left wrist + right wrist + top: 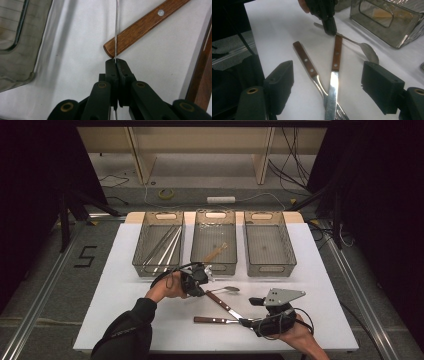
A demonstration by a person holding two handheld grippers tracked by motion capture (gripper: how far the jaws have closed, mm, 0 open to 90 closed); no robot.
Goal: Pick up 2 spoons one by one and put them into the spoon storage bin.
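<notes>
A metal spoon [229, 289] lies on the white table [115, 285] in front of the middle basket. My left gripper [202, 281] is shut on the spoon's thin handle [116, 30], which I see edge-on between the pressed pads. In the right gripper view the left gripper [329, 25] pinches the spoon [368, 50] low on the table. A wooden-handled knife [336, 57] and a wooden-handled fork [305, 59] lie crossed. My right gripper [330, 86] stands open over their metal ends, with nothing gripped. It sits at the front right [250, 319].
Three mesh baskets stand in a row at the back. The left basket [157, 245] holds long metal utensils, the middle basket [215, 242] a wooden piece, and the right basket [267, 245] looks bare. The knife handle [140, 27] lies just past my left fingertips.
</notes>
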